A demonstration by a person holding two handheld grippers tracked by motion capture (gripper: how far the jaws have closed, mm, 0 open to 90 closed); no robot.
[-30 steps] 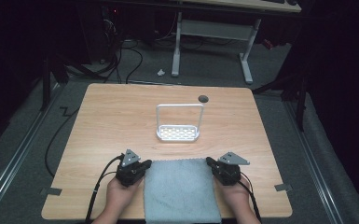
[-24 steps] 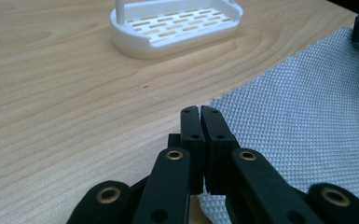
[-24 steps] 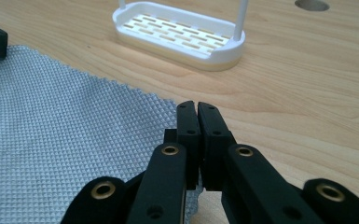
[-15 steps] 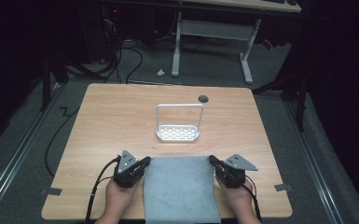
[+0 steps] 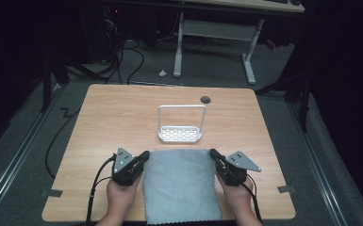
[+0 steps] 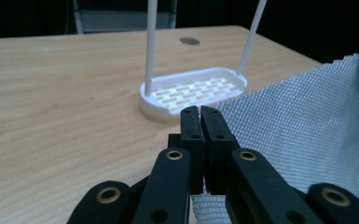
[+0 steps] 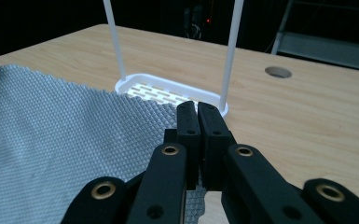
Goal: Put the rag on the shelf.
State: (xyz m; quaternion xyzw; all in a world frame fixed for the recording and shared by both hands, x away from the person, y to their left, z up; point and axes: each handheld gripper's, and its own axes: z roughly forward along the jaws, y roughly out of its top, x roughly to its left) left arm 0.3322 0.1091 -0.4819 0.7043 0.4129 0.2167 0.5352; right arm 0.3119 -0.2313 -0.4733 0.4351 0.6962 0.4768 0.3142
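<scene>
A grey waffle-weave cloth (image 5: 181,186) lies on the near middle of the wooden table (image 5: 122,113). My left gripper (image 5: 145,154) is shut on the cloth's far left corner. My right gripper (image 5: 213,153) is shut on its far right corner. In the left gripper view the black jaws (image 6: 199,112) are pressed together, with cloth (image 6: 307,135) pinched low between them and stretching off to the right. In the right gripper view the jaws (image 7: 196,108) are likewise closed, and the cloth (image 7: 65,126) spreads left, lifted off the wood at the held edge.
A white rack (image 5: 179,134) with a slotted base and a tall wire hoop stands just beyond the cloth's far edge, also seen as the rack (image 6: 193,91) and the rack (image 7: 163,93). A round cable hole (image 5: 205,99) sits behind it. Bare wood lies left and right.
Both hands have risen and moved slightly away from the person, lifting the cloth's far corners off the table. The jaws stayed shut. The rack has not moved.
</scene>
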